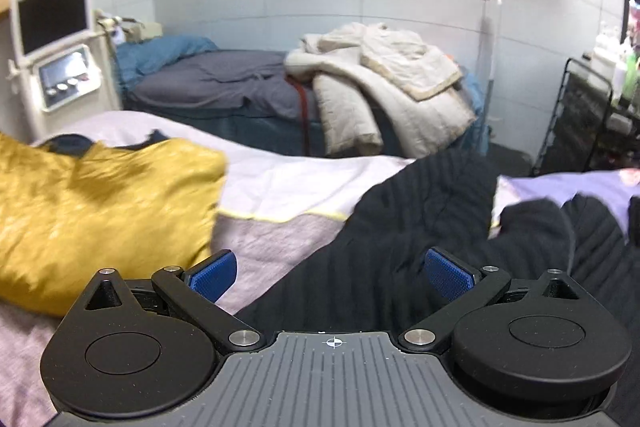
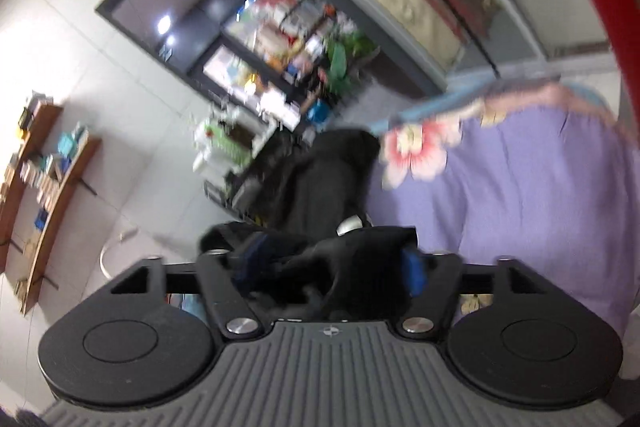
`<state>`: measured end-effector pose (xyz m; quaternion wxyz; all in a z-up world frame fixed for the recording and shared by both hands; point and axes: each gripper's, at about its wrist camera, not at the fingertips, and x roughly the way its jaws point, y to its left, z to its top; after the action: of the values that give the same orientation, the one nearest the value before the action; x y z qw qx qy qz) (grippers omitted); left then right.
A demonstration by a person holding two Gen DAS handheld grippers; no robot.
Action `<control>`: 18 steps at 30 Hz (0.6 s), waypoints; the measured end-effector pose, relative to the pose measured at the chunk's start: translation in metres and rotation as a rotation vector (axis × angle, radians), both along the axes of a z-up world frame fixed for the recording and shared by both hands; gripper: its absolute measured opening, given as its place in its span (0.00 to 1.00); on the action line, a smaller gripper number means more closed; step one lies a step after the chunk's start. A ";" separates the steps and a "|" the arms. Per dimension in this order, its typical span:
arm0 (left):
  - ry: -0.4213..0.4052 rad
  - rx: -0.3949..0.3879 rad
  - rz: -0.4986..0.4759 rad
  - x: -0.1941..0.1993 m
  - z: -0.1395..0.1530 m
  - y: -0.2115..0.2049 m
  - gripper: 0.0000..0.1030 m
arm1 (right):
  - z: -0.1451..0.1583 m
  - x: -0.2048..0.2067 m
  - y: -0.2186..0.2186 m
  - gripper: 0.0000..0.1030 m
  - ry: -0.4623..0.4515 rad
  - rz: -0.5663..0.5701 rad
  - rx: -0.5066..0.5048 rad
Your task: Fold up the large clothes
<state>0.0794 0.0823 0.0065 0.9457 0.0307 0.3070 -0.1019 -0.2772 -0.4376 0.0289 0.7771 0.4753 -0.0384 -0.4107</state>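
A black ribbed garment (image 1: 400, 227) lies spread over the bed's lilac and pink sheet (image 1: 280, 187), running from the centre to the lower right. My left gripper (image 1: 332, 275) hovers over its near edge, open, with its blue pads (image 1: 212, 277) far apart and nothing between them. A crumpled yellow garment (image 1: 100, 219) lies to the left. In the tilted, blurred right wrist view, my right gripper (image 2: 332, 267) has its jaws wide apart with a bunch of the black garment (image 2: 320, 179) lying loosely between the pads. The purple sheet (image 2: 520, 207) is to its right.
A second bed behind holds a grey sheet and a heaped beige quilt (image 1: 380, 87). A white machine with screens (image 1: 52, 47) stands at the left and a black wire rack (image 1: 580, 119) at the right. A stocked glass-front cabinet (image 2: 280, 39) and wall shelves (image 2: 48, 179) show in the right wrist view.
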 end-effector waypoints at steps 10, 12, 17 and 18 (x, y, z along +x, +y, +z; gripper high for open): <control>0.026 0.092 -0.117 0.103 -0.026 -0.047 1.00 | 0.039 0.006 0.039 0.99 0.185 0.081 -0.329; 0.057 0.134 -0.138 0.123 -0.038 -0.060 1.00 | 0.037 0.033 0.044 0.98 0.200 0.239 -0.359; 0.178 0.143 -0.196 0.171 -0.069 -0.083 1.00 | 0.005 0.113 0.055 0.98 0.171 0.566 -0.180; 0.194 0.160 -0.196 0.179 -0.075 -0.086 1.00 | -0.001 0.126 0.060 0.98 0.174 0.612 -0.158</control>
<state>0.2585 -0.0039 -0.0690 0.8918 0.1257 0.3994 -0.1717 -0.1511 -0.3772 0.0278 0.8994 0.3662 0.1410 -0.1927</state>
